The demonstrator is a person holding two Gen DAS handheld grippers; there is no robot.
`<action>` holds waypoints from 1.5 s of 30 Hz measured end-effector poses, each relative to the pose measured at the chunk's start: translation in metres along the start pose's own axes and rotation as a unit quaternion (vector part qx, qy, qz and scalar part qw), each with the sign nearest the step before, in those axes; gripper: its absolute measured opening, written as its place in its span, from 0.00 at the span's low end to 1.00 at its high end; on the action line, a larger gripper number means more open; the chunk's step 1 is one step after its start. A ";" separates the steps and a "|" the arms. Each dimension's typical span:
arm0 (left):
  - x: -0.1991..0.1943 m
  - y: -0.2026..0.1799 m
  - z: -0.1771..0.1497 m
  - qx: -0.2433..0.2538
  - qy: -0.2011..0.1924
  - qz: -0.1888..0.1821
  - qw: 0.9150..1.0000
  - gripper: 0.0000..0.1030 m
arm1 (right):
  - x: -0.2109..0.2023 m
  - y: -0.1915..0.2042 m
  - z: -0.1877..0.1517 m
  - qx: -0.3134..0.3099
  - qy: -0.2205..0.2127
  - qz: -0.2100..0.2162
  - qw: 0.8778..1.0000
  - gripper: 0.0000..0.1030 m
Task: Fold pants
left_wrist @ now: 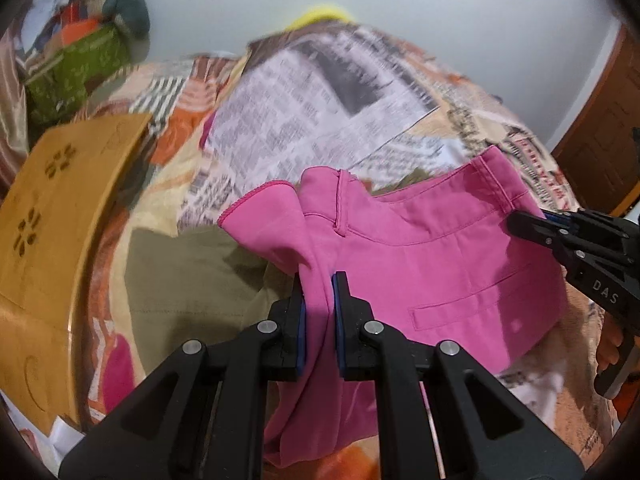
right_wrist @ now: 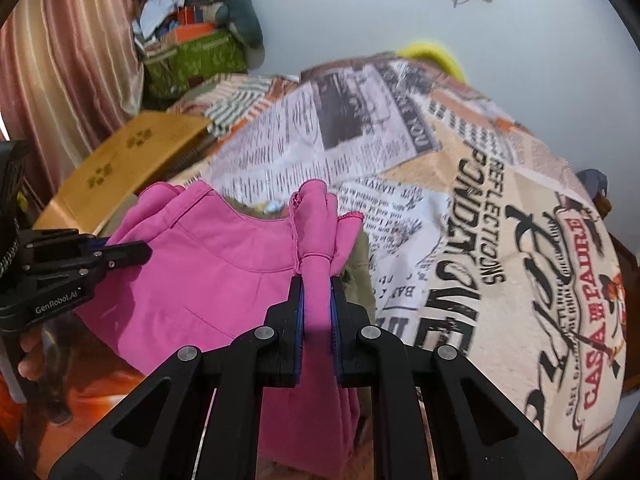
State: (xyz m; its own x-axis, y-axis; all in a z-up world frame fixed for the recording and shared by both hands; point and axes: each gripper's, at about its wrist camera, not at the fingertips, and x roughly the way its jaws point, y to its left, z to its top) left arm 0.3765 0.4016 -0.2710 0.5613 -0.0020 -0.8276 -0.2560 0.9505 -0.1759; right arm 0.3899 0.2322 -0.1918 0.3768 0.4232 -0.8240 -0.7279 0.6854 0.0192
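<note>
Pink pants hang lifted between both sets of jaws, left gripper and right gripper each clamped on a bunched waistband end above the printed bedsheet, so folding looks barely begun.

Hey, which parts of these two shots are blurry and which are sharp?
Left wrist view: the pink pants and left gripper are sharp, while the newspaper-print bedspread behind is smeared by motion blur. Right wrist view: the right gripper is crisp, the bedspread's far print is blurred, and the edges bow with fisheye distortion.
</note>
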 end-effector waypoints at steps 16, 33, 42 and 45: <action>-0.018 0.041 -0.028 -0.016 0.036 0.079 0.996 0.26 | -0.021 -0.018 -0.029 -0.004 0.051 -0.047 0.998 0.29; -0.254 -0.065 -0.037 0.054 -0.143 0.031 0.988 0.26 | -0.240 0.036 -0.025 -0.005 -0.145 0.007 0.989 0.30; -0.384 -0.119 -0.100 0.065 -0.275 0.039 0.958 0.26 | -0.354 0.071 -0.079 0.005 -0.265 0.037 0.964 0.30; -0.413 -0.137 -0.127 0.074 -0.307 0.035 0.948 0.26 | -0.378 0.083 -0.103 0.002 -0.295 0.037 0.955 0.30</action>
State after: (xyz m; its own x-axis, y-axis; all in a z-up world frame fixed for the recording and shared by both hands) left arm 0.0799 0.2325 0.0267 0.9114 0.2003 -0.3596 -0.2215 0.9750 -0.0184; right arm 0.1286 0.0680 0.0625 0.5828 0.7292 -0.3587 -0.7629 0.6430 0.0676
